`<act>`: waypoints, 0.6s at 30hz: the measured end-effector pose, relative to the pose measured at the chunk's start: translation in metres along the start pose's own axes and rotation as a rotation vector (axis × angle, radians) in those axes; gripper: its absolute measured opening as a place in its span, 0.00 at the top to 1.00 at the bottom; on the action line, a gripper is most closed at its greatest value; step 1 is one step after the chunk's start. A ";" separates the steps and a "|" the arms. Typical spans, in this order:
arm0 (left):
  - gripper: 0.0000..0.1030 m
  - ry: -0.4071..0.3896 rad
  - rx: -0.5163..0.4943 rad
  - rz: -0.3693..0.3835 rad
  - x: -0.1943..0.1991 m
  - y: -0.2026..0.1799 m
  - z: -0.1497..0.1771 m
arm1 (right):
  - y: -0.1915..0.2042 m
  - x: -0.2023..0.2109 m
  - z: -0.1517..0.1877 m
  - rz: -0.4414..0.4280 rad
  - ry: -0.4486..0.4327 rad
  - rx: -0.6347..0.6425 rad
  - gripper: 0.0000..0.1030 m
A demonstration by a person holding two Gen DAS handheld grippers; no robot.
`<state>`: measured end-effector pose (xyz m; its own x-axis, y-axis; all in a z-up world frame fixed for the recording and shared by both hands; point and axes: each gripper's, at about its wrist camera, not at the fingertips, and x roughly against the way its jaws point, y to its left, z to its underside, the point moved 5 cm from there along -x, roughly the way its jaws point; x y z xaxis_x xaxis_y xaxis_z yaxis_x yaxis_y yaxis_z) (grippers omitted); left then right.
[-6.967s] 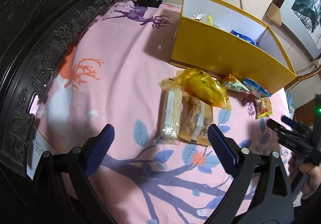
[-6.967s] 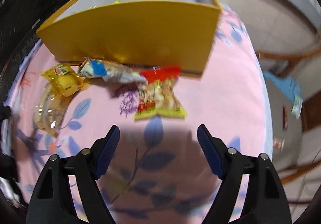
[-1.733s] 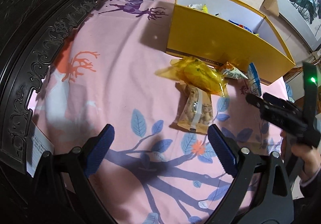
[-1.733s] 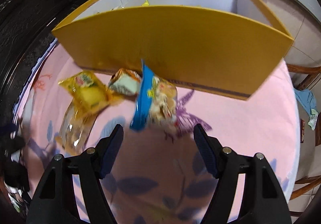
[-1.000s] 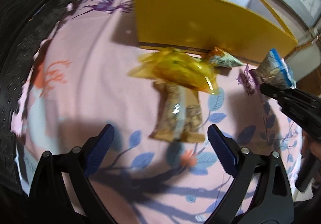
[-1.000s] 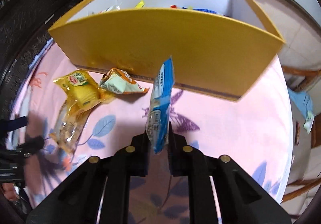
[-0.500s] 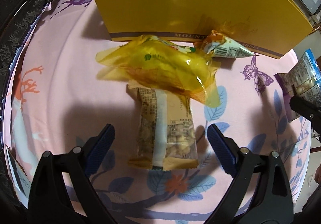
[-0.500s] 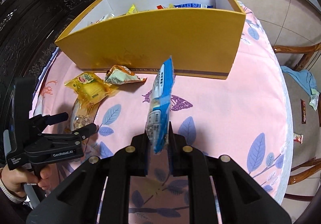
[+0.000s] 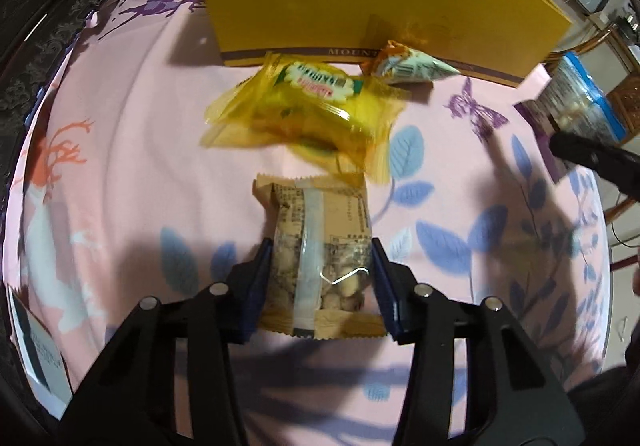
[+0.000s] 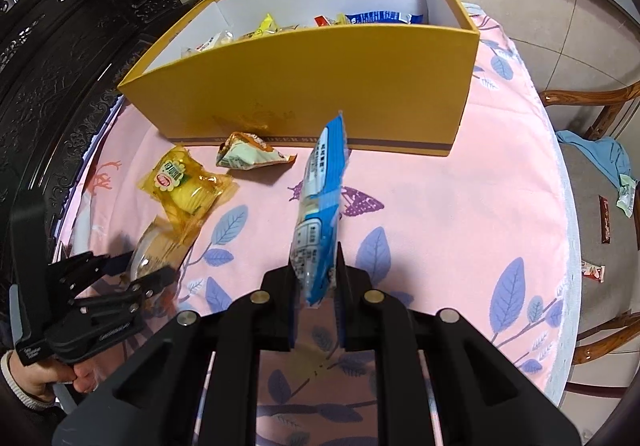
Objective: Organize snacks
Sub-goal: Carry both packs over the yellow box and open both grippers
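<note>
On the bench (image 10: 440,214), covered by a pink leaf-print cloth, the tan nut packet (image 9: 320,246) lies flat, just in front of the yellow box (image 10: 320,86). Its long axis runs from the left hand-held gripper (image 9: 322,266) toward the box, with the back seam facing up and 1 crimped end tucked under the yellow wrapped cake (image 9: 308,114). The left hand-held gripper's jaws have just been closing, and they now straddle the packet's near half, 1 blue pad (image 9: 262,262) against each long edge; whether they already squeeze firmly is hard to tell.

Judging by its look, this packet is light, crinkly film around loose, lumpy contents: soft, somewhat slick, and likely to bulge or twist if pinched. Taking it across the narrow width, near the filled middle and not the flat crimp, seems the safest hold.

The right hand-held gripper (image 10: 316,282) is clamped on the lower end of the blue packet (image 10: 320,198), which stands nearly upright above the bench, edge-on, its long axis pointing up toward the box wall. A small triangular packet (image 10: 252,156) lies against the box's base. Several snacks already sit inside the box.
</note>
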<state>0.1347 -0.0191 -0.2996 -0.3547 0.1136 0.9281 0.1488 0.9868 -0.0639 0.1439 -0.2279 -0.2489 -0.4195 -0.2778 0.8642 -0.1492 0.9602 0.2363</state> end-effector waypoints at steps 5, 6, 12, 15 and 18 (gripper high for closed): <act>0.58 -0.032 0.021 -0.001 0.026 0.014 0.012 | 0.007 0.008 0.002 -0.012 -0.004 0.013 0.86; 0.58 -0.043 0.024 -0.002 0.031 0.017 0.011 | 0.009 0.011 0.001 -0.018 -0.009 0.018 0.86; 0.74 -0.178 0.034 0.022 0.088 0.004 -0.019 | 0.024 0.045 -0.019 -0.049 -0.094 0.058 0.86; 0.74 -0.278 0.019 0.056 0.115 0.003 -0.048 | 0.030 0.064 -0.041 -0.057 -0.162 0.068 0.86; 0.74 -0.299 0.045 0.050 0.120 0.014 -0.062 | 0.034 0.081 -0.060 -0.081 -0.211 0.067 0.86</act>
<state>0.1510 0.0012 -0.1665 -0.6050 0.1844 0.7746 0.1340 0.9825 -0.1292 0.1583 -0.2161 -0.1446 -0.5803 -0.3605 0.7303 -0.2456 0.9324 0.2651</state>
